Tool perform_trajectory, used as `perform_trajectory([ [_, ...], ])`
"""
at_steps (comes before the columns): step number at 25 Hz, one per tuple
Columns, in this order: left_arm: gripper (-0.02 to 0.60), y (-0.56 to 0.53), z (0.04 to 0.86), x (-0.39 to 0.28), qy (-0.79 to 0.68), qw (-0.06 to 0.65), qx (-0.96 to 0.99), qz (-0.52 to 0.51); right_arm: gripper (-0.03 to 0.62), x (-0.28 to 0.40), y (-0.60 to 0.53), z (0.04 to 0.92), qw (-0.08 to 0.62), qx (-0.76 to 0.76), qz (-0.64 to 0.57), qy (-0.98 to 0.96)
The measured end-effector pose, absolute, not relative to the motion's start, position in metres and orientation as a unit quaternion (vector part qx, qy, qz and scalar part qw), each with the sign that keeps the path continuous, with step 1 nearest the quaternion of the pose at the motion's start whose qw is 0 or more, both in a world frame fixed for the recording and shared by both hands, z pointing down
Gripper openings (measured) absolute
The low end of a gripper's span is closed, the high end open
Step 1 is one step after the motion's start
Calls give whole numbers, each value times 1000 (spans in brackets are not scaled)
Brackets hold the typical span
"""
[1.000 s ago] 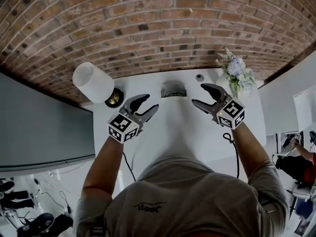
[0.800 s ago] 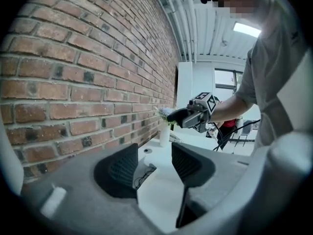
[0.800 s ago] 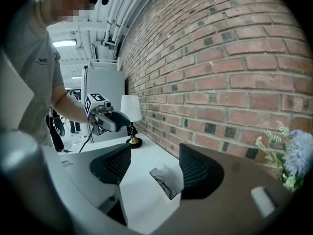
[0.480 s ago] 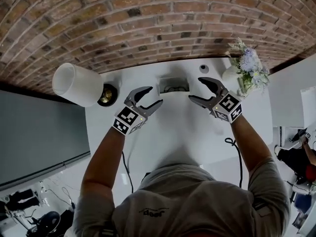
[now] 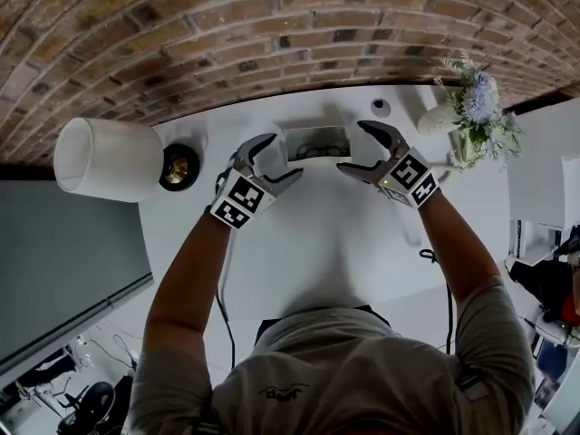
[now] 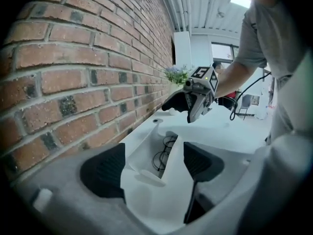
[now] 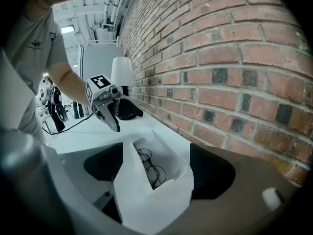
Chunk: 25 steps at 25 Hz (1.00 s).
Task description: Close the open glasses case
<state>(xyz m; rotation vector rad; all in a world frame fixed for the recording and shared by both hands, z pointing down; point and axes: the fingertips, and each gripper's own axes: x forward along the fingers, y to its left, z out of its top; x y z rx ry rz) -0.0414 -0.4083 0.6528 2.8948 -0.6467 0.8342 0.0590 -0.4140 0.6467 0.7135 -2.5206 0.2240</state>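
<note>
Approach step. Left tool point(image 5: 283, 157), right tool point(image 5: 352, 146): jaws opening around ends of open glasses case point(image 5: 315, 141), not gripping. Next: fold lid over, press shut.

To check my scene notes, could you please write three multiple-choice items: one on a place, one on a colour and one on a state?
1. In the head view, where does the lamp stand relative to the glasses case?
A) to its right
B) to its left
C) on top of it
2. What colour is the glasses case?
A) white
B) red
C) black
3. What state is the case in?
A) shut
B) open and empty
C) open with glasses inside

Answers:
1 B: the lamp sits well left of the case.
2 A: its shell is white like the table.
3 C: the lid is up, with wire frames inside.
</note>
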Motion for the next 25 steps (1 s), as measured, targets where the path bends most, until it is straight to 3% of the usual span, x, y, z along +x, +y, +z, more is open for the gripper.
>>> perform_trajectory([
  [9, 401, -423, 704, -33, -192, 3, 929, 317, 488, 56, -433, 697, 292, 252, 64, -921],
  [25, 416, -431, 730, -31, -172, 29, 931, 320, 515, 46, -447, 726, 325, 235, 44, -915],
])
